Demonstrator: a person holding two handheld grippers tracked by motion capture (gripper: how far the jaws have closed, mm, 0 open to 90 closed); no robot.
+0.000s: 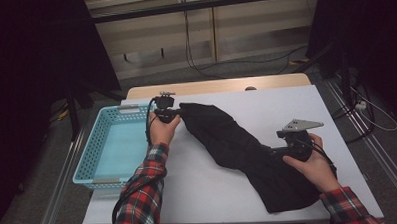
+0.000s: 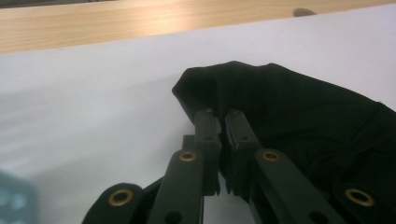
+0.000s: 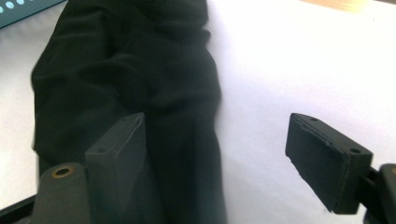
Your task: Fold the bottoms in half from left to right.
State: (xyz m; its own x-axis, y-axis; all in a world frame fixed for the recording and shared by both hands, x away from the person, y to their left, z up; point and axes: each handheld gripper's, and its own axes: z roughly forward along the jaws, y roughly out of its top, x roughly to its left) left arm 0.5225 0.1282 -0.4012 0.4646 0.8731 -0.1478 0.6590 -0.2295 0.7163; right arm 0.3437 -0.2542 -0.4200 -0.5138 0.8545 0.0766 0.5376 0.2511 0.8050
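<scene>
Your left gripper (image 1: 175, 112) has its fingers clamped on the 10 o'clock corner of the black garment (image 1: 248, 150) lying across the bench (image 1: 214, 191), your right gripper (image 3: 217, 158) spread wide over its 4 o'clock end, folds lost in shadow.

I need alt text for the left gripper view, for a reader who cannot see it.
The left gripper has its two black jaws shut on the edge of a black cloth, which bunches up around the fingertips. The cloth lies on a white table, with a strip of light wood along the far edge.
</scene>
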